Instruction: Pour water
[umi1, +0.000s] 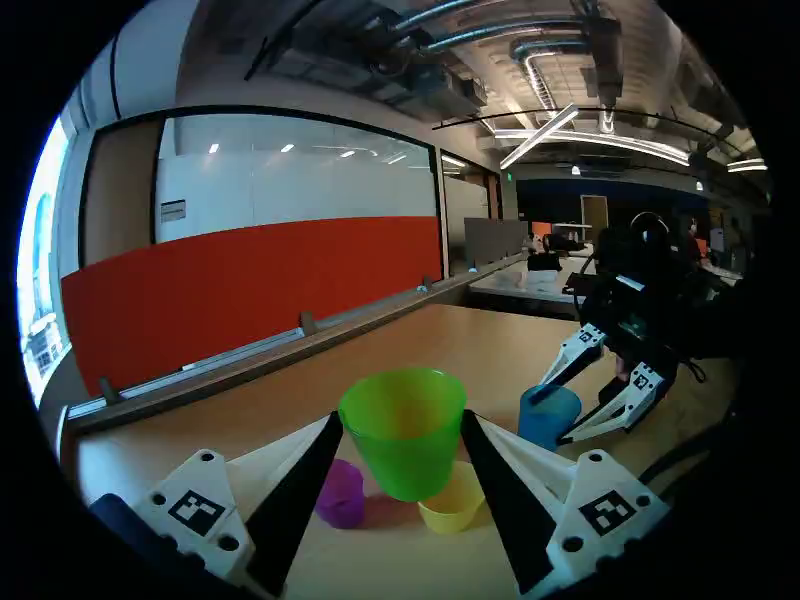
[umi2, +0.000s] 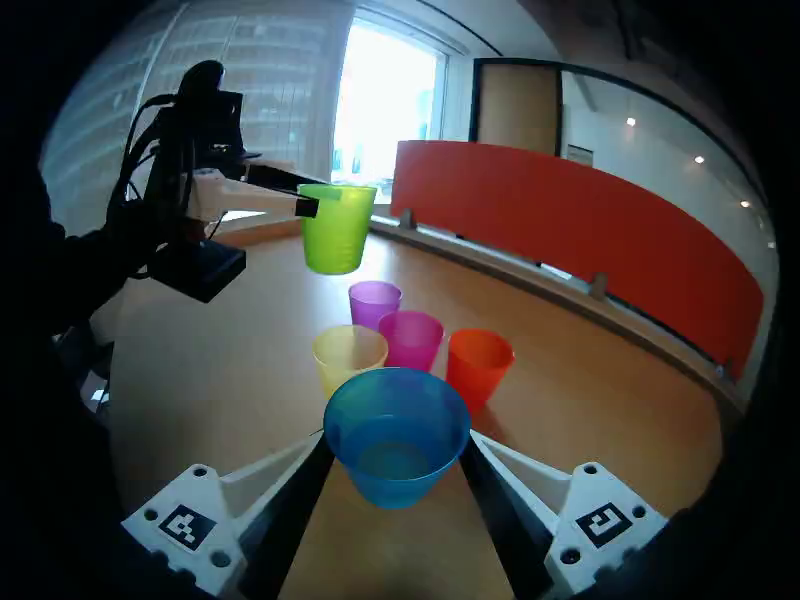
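Grips the green cup (umi1: 403, 430) upright above the desk (umi1: 480, 350) in the clamped jaws of the left gripper (umi1: 400, 425), with the blue cup (umi2: 397, 435), pinched between the right gripper (umi2: 397, 445) jaws, lower and off to its right, rims well apart.

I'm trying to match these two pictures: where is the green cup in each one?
Left gripper view: green cup low centre, gripped between the left gripper's fingers.
Right gripper view: green cup upper left of centre, held in the air.
Shared landmark: the yellow cup beneath it.
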